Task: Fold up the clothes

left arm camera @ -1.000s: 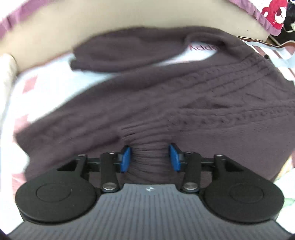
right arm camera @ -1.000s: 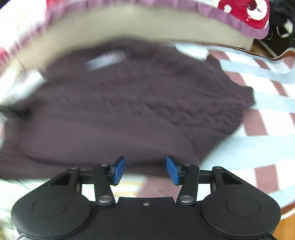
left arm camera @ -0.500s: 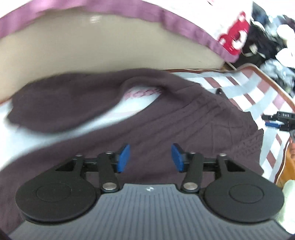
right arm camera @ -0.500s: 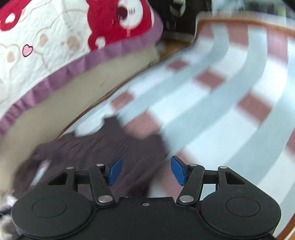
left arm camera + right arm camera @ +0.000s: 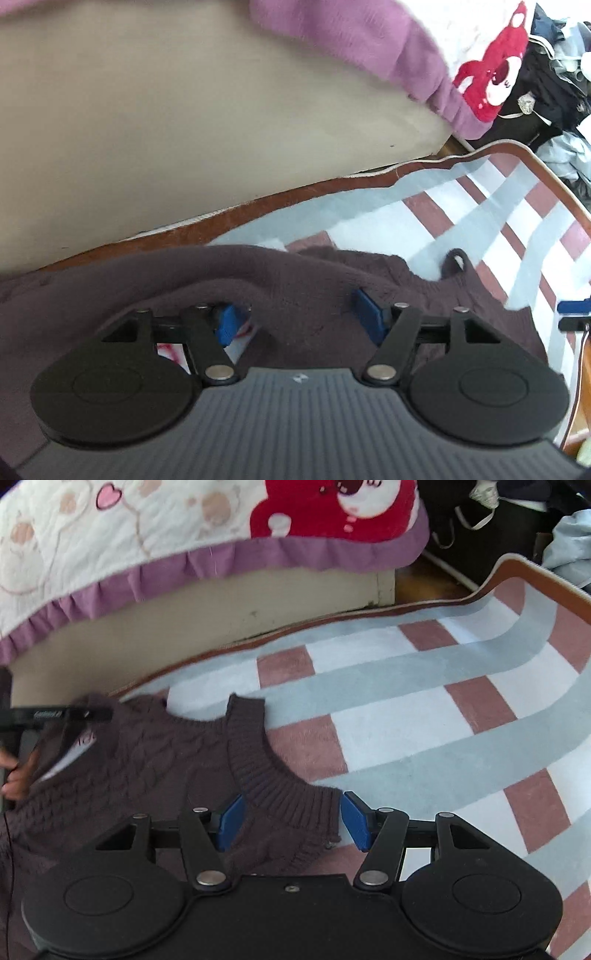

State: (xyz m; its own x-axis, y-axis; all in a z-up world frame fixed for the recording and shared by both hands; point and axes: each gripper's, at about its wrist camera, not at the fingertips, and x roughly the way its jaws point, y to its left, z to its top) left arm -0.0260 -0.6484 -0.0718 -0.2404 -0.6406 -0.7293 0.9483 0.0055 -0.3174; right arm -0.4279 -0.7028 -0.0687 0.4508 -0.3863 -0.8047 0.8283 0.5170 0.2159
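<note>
A dark brown cable-knit sweater (image 5: 155, 768) lies flat on a checked rug. My left gripper (image 5: 299, 321) is pressed down into its far edge near the bed. A raised band of the knit (image 5: 295, 288) fills the gap between the blue pads while the jaws are closing; in this frame they still stand wide. My right gripper (image 5: 293, 821) is open over the sweater's ribbed corner (image 5: 288, 794), which lies between its pads untouched by the right one. The left gripper (image 5: 55, 714) and a hand (image 5: 18, 775) show at the right wrist view's left edge.
The rug (image 5: 424, 709) has brown-red, white and grey-blue checks and a brown border (image 5: 258, 206). Just behind it stands a bed with a beige base (image 5: 184, 122) and a quilt with a purple frill (image 5: 221, 568). Loose clothes (image 5: 561, 74) are piled at the far right.
The left gripper let go of the ribbed hem and swept right to the sweater's far edge by the bed. The right gripper swung right and settled over the ribbed corner.
</note>
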